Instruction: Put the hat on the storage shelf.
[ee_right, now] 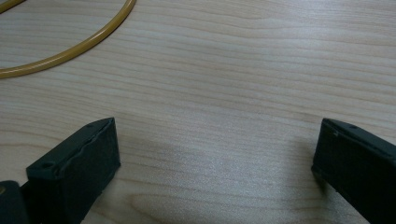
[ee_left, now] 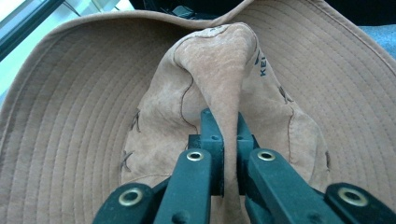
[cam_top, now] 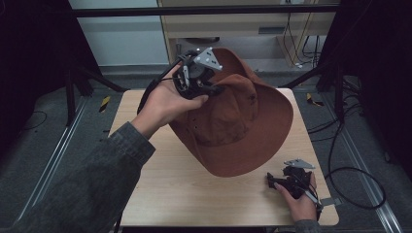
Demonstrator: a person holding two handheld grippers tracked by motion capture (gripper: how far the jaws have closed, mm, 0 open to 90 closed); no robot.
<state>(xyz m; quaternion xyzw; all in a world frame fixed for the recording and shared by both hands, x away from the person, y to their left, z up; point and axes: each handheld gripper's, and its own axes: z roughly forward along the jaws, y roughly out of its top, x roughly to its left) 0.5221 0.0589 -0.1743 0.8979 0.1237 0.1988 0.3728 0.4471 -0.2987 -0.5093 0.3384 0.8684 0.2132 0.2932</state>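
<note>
Overhead, left gripper (ee_left: 223,140) fingers pinch the brown hat's (cam_top: 238,121) crown; right gripper (ee_right: 215,154) fingers spread, empty

Left gripper (cam_top: 214,90): black body, topped by a grey three-cornered plate with small dark holes; a black cable is trailed from it. Jaws seen in the left gripper view as dark green-black bars, jointed with brass-ringed rivets and small screws. Right gripper (cam_top: 270,181): black, the same grey plate carried, cable trailed behind. Its jaws are blocky, with matte black pads. A grey-green woven sleeve (cam_top: 97,179) is worn on the left arm.
</note>
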